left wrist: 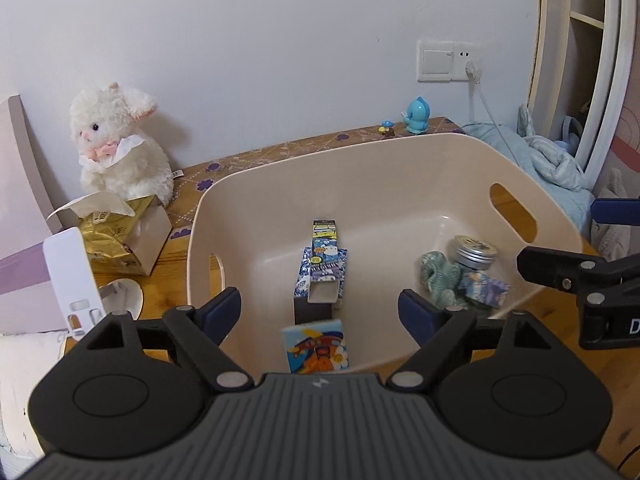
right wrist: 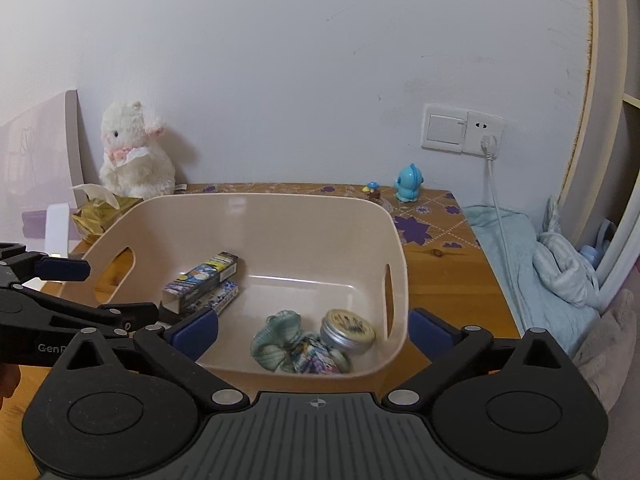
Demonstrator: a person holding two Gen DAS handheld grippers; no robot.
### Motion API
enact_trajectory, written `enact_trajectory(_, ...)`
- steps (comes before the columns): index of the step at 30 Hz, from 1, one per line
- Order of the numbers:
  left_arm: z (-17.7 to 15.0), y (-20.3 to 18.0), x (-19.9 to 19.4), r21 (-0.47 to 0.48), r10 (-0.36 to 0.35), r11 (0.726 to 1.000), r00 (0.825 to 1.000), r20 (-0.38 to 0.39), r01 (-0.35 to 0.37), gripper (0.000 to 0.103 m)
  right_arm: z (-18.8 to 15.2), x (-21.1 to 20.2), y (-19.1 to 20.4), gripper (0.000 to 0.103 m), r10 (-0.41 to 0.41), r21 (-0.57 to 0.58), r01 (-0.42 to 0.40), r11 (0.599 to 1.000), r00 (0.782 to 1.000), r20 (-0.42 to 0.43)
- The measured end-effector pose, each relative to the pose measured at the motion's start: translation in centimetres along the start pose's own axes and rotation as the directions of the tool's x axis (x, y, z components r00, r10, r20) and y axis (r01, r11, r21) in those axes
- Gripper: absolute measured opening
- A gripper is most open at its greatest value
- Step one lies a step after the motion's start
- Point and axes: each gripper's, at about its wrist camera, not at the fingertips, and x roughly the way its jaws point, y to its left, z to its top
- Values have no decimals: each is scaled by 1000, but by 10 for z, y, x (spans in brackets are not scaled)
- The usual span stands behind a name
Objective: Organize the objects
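Note:
A beige plastic basket (left wrist: 280, 168) (right wrist: 256, 204) with handle slots stands on the wooden table. Inside lie two long patterned boxes (left wrist: 323, 268) (right wrist: 206, 280), a small colourful box (left wrist: 315, 345) against the near wall, a round metal tin (left wrist: 476, 253) (right wrist: 349, 330), a green scrunchie (left wrist: 438, 278) (right wrist: 278, 342) and a small blue patterned packet (left wrist: 486, 290) (right wrist: 316, 360). My left gripper (left wrist: 320, 312) is open and empty above the basket's near rim. My right gripper (right wrist: 314, 334) is open and empty over the near right part of the basket.
A white plush lamb (left wrist: 118, 144) (right wrist: 134, 152) and a gold tissue box (left wrist: 116, 236) stand left of the basket. A blue toy figure (left wrist: 417, 116) (right wrist: 408, 183) and a tiny mushroom figure (left wrist: 387, 128) sit at the back. A bed with blue bedding (right wrist: 532, 264) lies right.

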Motion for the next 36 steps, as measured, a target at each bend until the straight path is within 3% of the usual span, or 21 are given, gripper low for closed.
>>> enact_trajectory(19,-38,-4,-68,-12,-23,1000,1000,-2,23,87,-25,-77,15,103,20,-13,-19,1000,1000,1)
enact_trajectory(36,-78,6,-124,-131,-56,990,998,-7,55,87,-66,-127,22,103,3,-51,-5,999,1000,-30)
